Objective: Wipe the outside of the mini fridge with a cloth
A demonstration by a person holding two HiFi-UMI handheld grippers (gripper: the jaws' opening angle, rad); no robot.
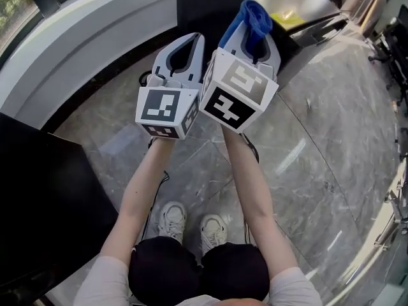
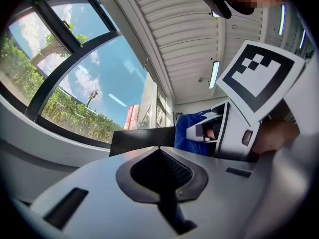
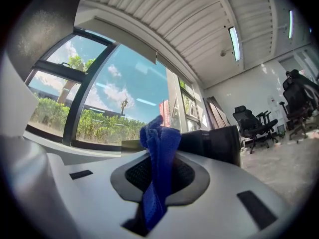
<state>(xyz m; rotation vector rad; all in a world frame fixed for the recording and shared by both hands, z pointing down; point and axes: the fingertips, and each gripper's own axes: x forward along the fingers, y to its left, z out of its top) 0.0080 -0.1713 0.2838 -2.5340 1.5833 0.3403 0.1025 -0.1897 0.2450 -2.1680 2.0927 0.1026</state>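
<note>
I hold both grippers raised side by side above the floor. My right gripper (image 1: 253, 25) (image 3: 158, 156) is shut on a blue cloth (image 1: 255, 11) (image 3: 160, 133), which sticks out bunched past the jaw tips. Close on its left, my left gripper (image 1: 194, 40) (image 2: 158, 149) is shut with nothing in it. From the left gripper view, the right gripper (image 2: 214, 131) and the cloth (image 2: 185, 133) show just to the right. A black box, the mini fridge by its look (image 1: 201, 5) (image 3: 215, 143) (image 2: 142, 139), stands ahead beyond the jaws, apart from both grippers.
A curved white sill (image 1: 83, 50) under tall windows (image 3: 104, 103) runs along the left. A black surface (image 1: 44, 196) lies at my near left. Office chairs (image 3: 254, 121) stand at the far right on the glossy stone floor (image 1: 331, 139). My shoes (image 1: 172, 218) are below.
</note>
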